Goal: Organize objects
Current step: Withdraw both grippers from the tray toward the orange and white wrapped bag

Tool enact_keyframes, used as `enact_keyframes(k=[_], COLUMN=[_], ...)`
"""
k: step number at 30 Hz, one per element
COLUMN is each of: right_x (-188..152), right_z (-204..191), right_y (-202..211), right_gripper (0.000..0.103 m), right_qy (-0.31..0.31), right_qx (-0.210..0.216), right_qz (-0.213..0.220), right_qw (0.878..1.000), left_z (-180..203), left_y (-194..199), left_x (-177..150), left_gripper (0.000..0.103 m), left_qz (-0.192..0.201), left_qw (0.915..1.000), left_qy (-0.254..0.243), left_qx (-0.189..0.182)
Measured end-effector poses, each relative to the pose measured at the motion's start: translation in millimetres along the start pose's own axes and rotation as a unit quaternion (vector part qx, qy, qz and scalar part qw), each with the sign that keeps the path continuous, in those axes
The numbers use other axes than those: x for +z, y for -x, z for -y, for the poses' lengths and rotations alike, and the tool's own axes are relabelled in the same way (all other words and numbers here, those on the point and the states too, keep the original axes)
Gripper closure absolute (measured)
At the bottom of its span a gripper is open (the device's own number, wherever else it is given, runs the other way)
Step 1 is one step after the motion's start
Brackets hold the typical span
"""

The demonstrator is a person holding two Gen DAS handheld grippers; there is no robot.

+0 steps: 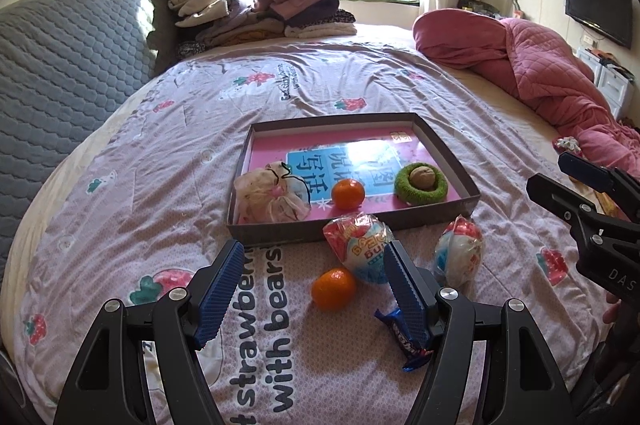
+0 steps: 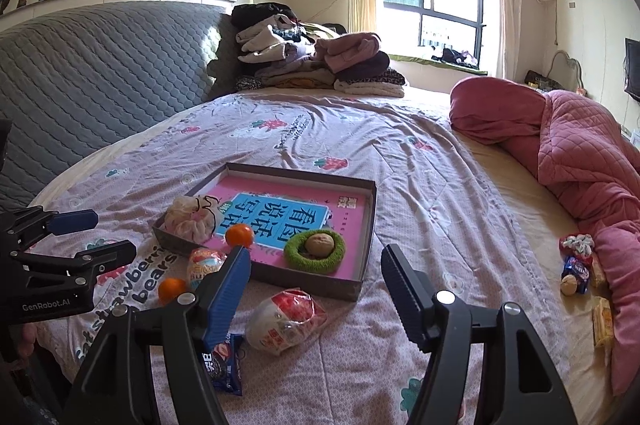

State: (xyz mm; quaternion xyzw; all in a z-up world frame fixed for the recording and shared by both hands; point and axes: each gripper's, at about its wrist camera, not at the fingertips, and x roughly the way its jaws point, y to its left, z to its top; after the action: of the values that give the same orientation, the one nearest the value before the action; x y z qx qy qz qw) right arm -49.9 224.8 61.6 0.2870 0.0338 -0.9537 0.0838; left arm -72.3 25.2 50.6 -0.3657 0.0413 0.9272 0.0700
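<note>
A: Fingers first: how do they stand?

B: Both pairs stand wide apart with nothing between the pads. The left gripper hangs over the bed, just short of the loose orange. The right gripper hangs above a wrapped snack ball lying on the quilt.

A: Where are the things to be sorted?

B: A shallow grey box sits in the middle of the bed on the strawberry-print quilt. Inside it lie a gauzy drawstring pouch at the left, a second orange in the middle, and a green knitted ring with a walnut in its hollow at the right.

A: And outside the box?

B: Another wrapped ball touches the box's near wall, and a blue candy wrapper lies beside the left gripper's right finger. Further packets lie well apart, by the pink quilt.
</note>
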Motion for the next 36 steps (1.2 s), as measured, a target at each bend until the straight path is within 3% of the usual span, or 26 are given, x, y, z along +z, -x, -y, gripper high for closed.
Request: enact_keyframes(k=[36], right_x=[-27.9], right_z=[-9.4], right_y=[-24.6], right_gripper=[0.036], right_qy=[0.002], right_qx=[0.005], right_qz=[-0.051], right_qw=[0.999], left_z=[6.4], left_y=[-28.5], left_x=[-39.2], left_gripper=[0.03], left_qz=[-0.043], left_qw=[0.999], left_qy=[-0.015], left_qx=[0.0])
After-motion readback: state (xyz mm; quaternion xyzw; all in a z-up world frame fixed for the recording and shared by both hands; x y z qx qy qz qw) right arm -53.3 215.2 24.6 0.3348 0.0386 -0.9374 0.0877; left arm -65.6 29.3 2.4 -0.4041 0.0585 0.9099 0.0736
